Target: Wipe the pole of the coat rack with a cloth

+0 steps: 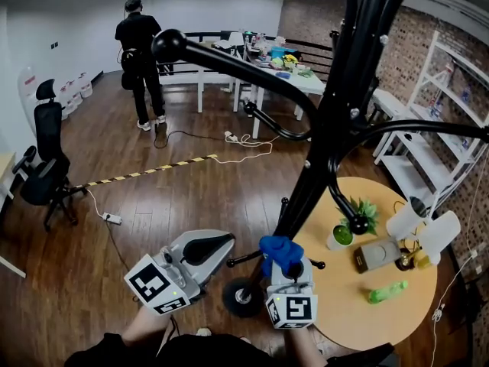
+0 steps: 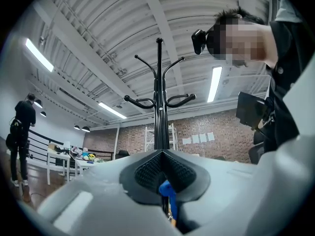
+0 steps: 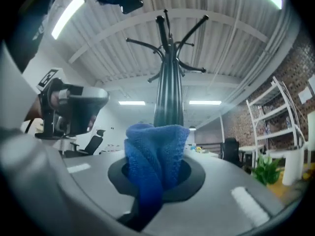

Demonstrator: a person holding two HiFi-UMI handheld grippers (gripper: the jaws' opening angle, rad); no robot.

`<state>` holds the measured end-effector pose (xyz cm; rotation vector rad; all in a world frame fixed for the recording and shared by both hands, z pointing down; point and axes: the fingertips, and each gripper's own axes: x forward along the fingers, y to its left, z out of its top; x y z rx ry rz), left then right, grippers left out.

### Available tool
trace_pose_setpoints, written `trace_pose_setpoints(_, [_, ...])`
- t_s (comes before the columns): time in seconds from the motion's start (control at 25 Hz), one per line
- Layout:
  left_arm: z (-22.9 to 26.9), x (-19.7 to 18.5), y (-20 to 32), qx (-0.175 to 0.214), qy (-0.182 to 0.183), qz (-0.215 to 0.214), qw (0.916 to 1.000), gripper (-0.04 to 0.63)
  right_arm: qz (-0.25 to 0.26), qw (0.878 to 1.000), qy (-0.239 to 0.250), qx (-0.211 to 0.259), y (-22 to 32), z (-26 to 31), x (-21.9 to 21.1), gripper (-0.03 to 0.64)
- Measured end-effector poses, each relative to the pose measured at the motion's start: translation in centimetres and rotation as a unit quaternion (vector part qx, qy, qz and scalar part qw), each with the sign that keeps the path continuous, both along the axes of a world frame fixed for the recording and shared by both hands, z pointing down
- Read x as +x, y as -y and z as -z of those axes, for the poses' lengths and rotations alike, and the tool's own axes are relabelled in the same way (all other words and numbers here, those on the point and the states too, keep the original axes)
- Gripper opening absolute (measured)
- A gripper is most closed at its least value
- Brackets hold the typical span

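The black coat rack pole (image 1: 321, 151) rises from its round base (image 1: 238, 298) on the wooden floor, with curved hooks near my head. My right gripper (image 1: 286, 264) is shut on a bunched blue cloth (image 1: 280, 250), which is close against the lower pole. In the right gripper view the blue cloth (image 3: 156, 151) fills my right gripper (image 3: 156, 170), with the pole (image 3: 168, 97) right behind it. My left gripper (image 1: 220, 245) is just left of the pole, shut and holding nothing. In the left gripper view my left gripper (image 2: 161, 155) points at the pole (image 2: 160, 117).
A round wooden table (image 1: 382, 327) stands right of the rack base with a potted plant (image 1: 341, 235), a green bottle (image 1: 387, 291) and white cups. An office chair (image 1: 42, 167) is at left. A person (image 1: 141, 52) stands by white tables (image 1: 302, 82) at the back.
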<state>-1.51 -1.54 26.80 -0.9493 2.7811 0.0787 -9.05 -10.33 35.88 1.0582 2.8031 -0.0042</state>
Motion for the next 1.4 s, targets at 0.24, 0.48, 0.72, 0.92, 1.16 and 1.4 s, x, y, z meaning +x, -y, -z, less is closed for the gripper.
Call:
trace_pose_setpoints(0.24, [-0.3,-0.1,0.1,-0.002,-0.009,-0.004,1.0,0.005,-0.003,0.997,-0.069,0.038,0.0,-7.4,-0.3,0.052])
trace_pose_setpoints(0.48, [-0.4,-0.1,-0.1,0.001,-0.015,0.0,0.9999,0.004,0.004,0.993,-0.112,0.049,-0.5,-10.5,-0.3,0.051])
trace_pose_setpoints(0.72, [-0.5,0.4,-0.4,0.0,-0.017,0.001,0.9998,0.004,-0.01,0.992,-0.127,-0.013,1.2,-6.2,-0.9,0.051])
trace_pose_setpoints(0.92, [-0.5,0.4,-0.1,-0.001,-0.019,-0.001,0.9998,0.003,0.013,0.993,-0.08,-0.081,1.5,2.0,-1.4,0.052])
trace_pose_setpoints(1.16, [0.1,0.9,-1.2,0.008,-0.012,0.009,0.9999,0.005,0.024,0.993,0.039,-0.113,1.5,13.1,-0.6,0.054])
trace_pose_setpoints(1.4, [0.3,1.1,-1.9,0.015,0.0,0.019,0.9997,0.003,0.028,0.983,0.127,-0.126,1.7,22.3,-0.3,0.054])
